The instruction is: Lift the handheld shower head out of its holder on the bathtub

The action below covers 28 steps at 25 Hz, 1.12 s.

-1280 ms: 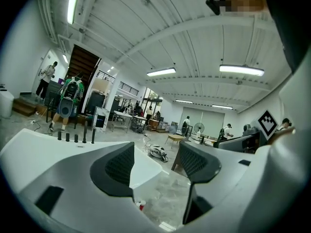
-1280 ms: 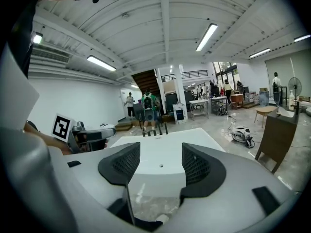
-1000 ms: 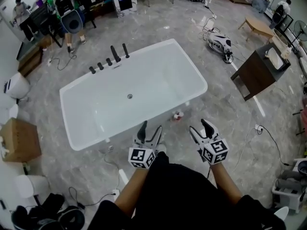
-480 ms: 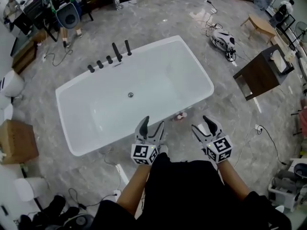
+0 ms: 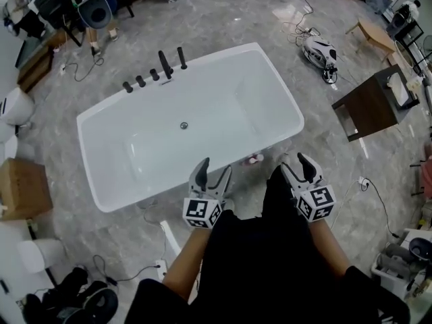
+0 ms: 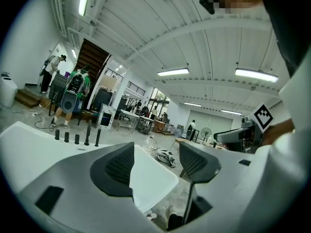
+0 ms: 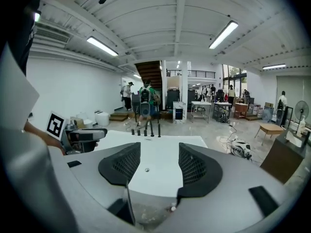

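Handheld shower head point(image 5: 181, 57) appears to be the upright black stick at the right end of a row of five black fittings on the far rim of the white bathtub point(image 5: 91, 164); it stands in place there, though at this size I cannot tell it from the taller fitting point(image 5: 165, 64) beside it with certainty. In the right gripper view the same row point(image 7: 146, 130) shows beyond the tub's far edge.

At the far left a brown cardboard box point(image 5: 25, 187) sits on the marbled floor point(image 5: 317, 140).

Left tongs point(image 5: 214, 168) are held out on a bare forearm at the tub's near rim, tips towards the tub. Their jaws stand wide with nothing between them point(image 6: 155, 165). The cube point(image 5: 202, 212) behind them bears a square black-and-white marker, with no readable letters.

Right tongs point(image 5: 295, 167) are level with the left pair, over the floor just off the tub's near corner, also spread wide and empty point(image 7: 158, 165), with their own marker cube point(image 5: 317, 203). Both pairs are well apart from the fittings.

A dark wooden cabinet point(image 5: 368, 103) stands to the right.
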Motion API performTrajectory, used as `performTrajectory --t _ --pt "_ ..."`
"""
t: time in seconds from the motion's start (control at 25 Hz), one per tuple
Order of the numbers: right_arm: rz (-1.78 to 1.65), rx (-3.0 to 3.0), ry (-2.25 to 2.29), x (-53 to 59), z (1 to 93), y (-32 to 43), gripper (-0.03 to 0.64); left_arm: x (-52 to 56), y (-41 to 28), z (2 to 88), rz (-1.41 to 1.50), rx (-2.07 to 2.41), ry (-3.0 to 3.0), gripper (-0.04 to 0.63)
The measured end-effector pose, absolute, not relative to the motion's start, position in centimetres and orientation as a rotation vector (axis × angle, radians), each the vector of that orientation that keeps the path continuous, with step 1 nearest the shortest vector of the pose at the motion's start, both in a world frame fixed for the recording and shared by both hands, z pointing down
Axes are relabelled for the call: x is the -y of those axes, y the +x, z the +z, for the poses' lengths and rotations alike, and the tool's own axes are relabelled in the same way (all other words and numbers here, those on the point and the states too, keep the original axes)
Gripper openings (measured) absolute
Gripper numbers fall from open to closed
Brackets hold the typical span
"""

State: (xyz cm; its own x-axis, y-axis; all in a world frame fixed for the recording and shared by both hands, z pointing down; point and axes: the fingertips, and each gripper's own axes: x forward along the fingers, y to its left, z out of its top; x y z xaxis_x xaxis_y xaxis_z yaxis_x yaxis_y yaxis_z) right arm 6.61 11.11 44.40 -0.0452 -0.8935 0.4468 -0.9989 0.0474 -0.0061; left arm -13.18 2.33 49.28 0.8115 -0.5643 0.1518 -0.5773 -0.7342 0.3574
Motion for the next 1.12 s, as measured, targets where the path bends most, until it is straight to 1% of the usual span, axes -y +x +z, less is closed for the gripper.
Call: performTrajectory --t 0.28,0.56,0.72,0.88,1.12 --pt "0.496 2.213 1.817 -3.7 45.3 9.8 0.235 0.1 -10.7 51.4 0.102 0.986 2.560 0.268" --pt "0.509 2.465 1.505 4.1 47.0 14.9 0.235 4.0 -5.8 52.6 0.196 1.133 2.477 0.274" --pt "0.517 2.483 1.376 6.3 47.9 19.6 0.235 5.5 -1.8 52.0 0.175 1.177 2.401 0.275" --pt "0.512 2.508 1.340 8.4 48.0 22.5 0.235 6.5 1.4 52.0 0.202 1.224 2.371 0.276" --pt "0.589 2.560 1.221 9.1 49.2 23.4 0.235 7.2 4.1 51.6 0.204 1.328 2.329 0.276"
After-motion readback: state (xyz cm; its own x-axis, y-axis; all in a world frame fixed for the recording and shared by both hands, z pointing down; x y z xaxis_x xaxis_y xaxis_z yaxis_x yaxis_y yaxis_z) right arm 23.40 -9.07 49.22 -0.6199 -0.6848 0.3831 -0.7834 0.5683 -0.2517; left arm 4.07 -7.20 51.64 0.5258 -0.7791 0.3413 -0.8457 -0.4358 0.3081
